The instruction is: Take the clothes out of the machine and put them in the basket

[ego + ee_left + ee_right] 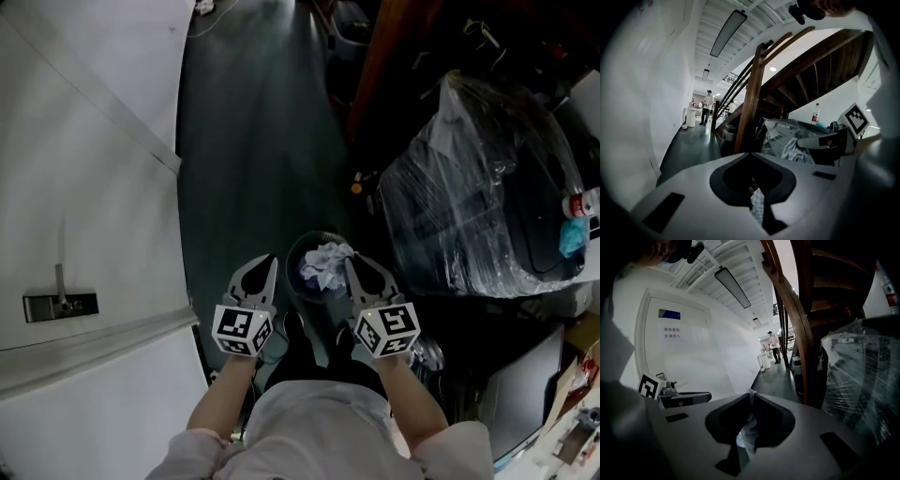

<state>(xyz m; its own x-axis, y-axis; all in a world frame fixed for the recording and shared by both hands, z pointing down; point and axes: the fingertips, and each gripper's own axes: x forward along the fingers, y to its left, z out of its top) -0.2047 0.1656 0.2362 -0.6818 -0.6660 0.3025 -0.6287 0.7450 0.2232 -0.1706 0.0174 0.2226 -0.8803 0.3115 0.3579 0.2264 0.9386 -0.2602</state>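
A dark round basket (298,281) stands on the floor in front of me, with a crumpled whitish cloth (323,265) at its mouth. In the head view both grippers hang just over its rim. My right gripper (350,265) is shut on that cloth, and in the right gripper view the pale fabric (746,434) bulges out between the closed jaws of the right gripper (752,392). My left gripper (270,262) is at the basket's left edge. The left gripper (753,178) is shut, with a thin strip of pale checked fabric (757,206) caught in it. Whether that strip belongs to the same cloth is unclear.
A white wall panel with a metal handle (58,305) runs along the left. A bulky plastic-wrapped load (469,216) stands close on the right, with a bottle (583,202) on top. A wooden stair post (750,103) rises ahead. Far down the corridor stands a person (708,105).
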